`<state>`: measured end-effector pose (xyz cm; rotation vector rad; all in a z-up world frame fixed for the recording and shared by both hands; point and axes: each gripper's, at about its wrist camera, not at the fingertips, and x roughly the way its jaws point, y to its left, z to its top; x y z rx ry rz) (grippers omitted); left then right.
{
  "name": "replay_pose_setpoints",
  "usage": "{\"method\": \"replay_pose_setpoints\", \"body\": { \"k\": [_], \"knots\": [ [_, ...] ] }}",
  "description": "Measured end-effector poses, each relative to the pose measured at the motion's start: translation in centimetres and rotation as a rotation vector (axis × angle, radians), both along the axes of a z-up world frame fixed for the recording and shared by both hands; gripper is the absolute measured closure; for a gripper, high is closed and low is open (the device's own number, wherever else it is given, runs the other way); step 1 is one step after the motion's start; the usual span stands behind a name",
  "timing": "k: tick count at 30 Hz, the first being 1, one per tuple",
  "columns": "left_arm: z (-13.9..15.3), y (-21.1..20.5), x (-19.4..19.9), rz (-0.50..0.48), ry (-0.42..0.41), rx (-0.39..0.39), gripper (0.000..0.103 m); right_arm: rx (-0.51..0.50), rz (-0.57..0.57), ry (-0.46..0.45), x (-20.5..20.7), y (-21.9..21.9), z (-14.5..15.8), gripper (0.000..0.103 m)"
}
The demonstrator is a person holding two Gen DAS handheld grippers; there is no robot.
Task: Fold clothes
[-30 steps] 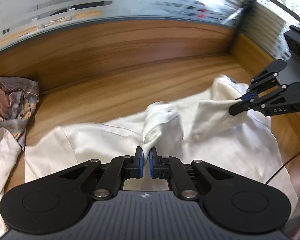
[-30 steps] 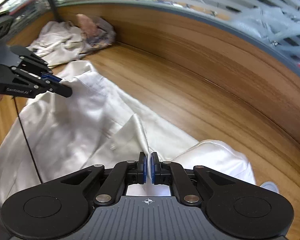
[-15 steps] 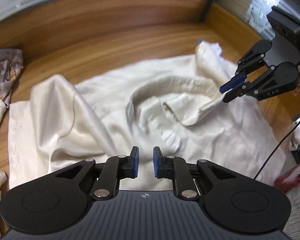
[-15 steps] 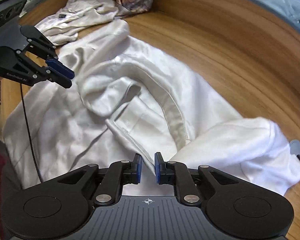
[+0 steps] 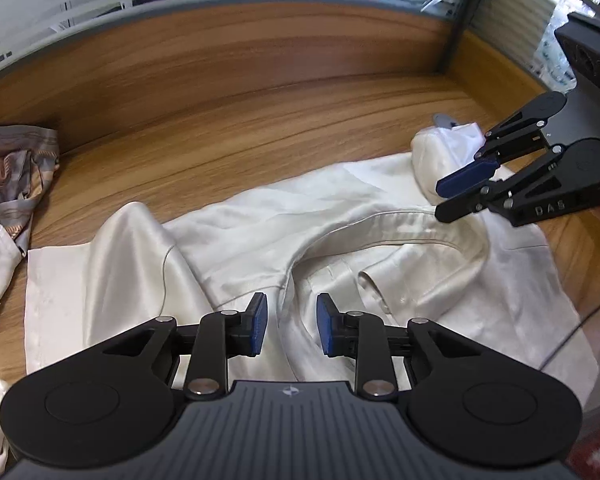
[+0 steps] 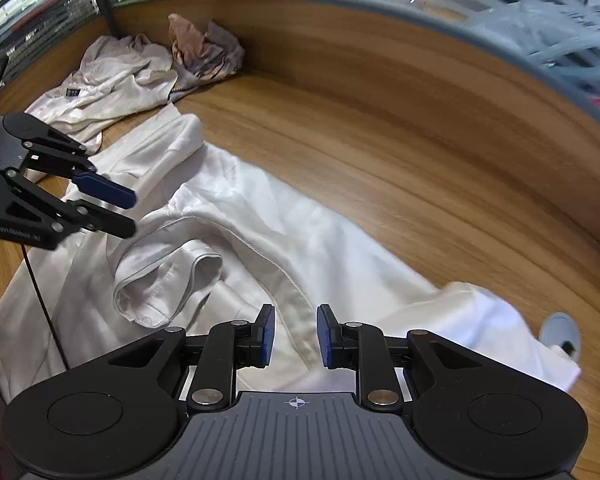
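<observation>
Blue pads line both fingers of the left gripper, whose jaws are opening; a raised fold of the white shirt runs between the pads, and neither pad presses on it. The right gripper is in the same condition: jaws opening, pads clear of the stitched shirt edge that passes between them. Neither gripper grasps anything.

From the left wrist view, the right gripper hangs above the far right part of the shirt, near a bunched sleeve. From the right wrist view, the left gripper hangs over the shirt's left side, with a thin black cable trailing down across the cloth.

The shirt lies spread and rumpled on the wooden table, with a loose cuff curled open near its middle. A small grey object sits at the shirt's right end; it is partly covered and possibly a disc. Well apart, toward the table's left corner, lie a second white garment and a crumpled brown patterned cloth, touching each other.
</observation>
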<state>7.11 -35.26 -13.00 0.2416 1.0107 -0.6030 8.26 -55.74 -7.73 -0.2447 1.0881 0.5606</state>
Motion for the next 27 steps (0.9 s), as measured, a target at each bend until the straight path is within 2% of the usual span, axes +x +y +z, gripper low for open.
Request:
{"method": "replay_pose_setpoints", "body": {
  "k": [4,13,16,17,18,20,27],
  "knots": [
    [-1.1,-0.5,0.6,0.016,0.017,0.024,0.071,-0.060,0.009,0.006,0.4,0.8,-1.3,0.069],
    [-3.6,-1.0,1.6,0.048,0.054,0.085,0.071,-0.120,0.006,0.071,0.7,0.0,-4.0,0.069],
    [-4.1,-1.1,1.9,0.058,0.055,0.084,0.081,-0.117,0.009,0.080,0.8,-0.1,-4.4,0.070],
    [-4.1,-1.1,1.9,0.058,0.050,0.081,0.089,-0.116,0.013,0.075,0.8,0.0,-4.4,0.073],
    [-4.1,-1.2,2.0,0.059,0.044,0.080,0.097,-0.115,0.016,0.071,0.8,0.0,-4.5,0.083],
    [-3.7,-1.1,2.2,0.074,0.023,0.079,0.100,-0.107,0.014,0.069,1.0,0.0,-4.4,0.093],
    [-0.6,-0.3,4.4,0.190,-0.045,0.013,0.101,-0.060,-0.049,-0.023,2.3,-0.4,-1.8,0.095]
  ]
}}
